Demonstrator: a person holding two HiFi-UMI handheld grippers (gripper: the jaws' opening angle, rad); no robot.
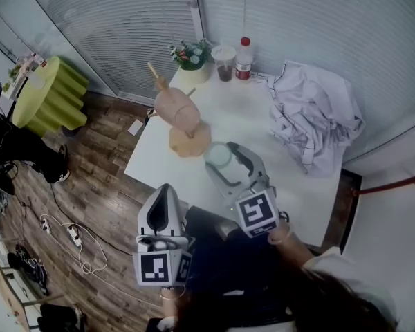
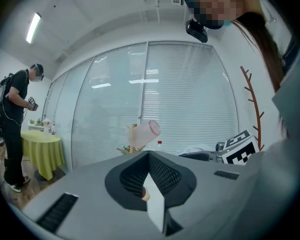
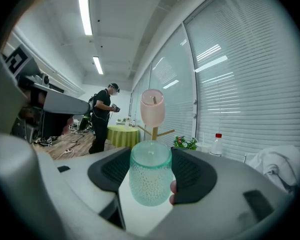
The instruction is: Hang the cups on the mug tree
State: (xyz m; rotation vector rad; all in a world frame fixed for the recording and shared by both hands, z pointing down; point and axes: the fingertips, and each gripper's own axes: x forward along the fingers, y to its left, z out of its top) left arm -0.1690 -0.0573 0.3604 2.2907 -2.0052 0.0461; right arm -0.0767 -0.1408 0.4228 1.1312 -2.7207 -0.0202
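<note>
A wooden mug tree [image 1: 190, 140] stands on the white table [image 1: 249, 113], near its left side. A pink cup [image 1: 178, 109] hangs on it, mouth down. My right gripper [image 1: 220, 156] is shut on a teal dimpled glass cup [image 1: 217, 153] just right of the tree's base. In the right gripper view the teal cup [image 3: 150, 179] sits between the dark pads, with the pink cup [image 3: 152, 106] straight ahead beyond it. My left gripper [image 1: 164, 194] hangs off the table's front left edge, shut with nothing in it. The left gripper view shows the pink cup [image 2: 149, 131] far ahead.
A crumpled white cloth [image 1: 311, 113] covers the table's right side. At the back stand a potted plant [image 1: 191, 57], a plastic drink cup [image 1: 225, 62] and a red-capped bottle [image 1: 244, 59]. A green-draped round table [image 1: 48, 95], a person [image 1: 14, 147] and floor cables [image 1: 69, 234] lie to the left.
</note>
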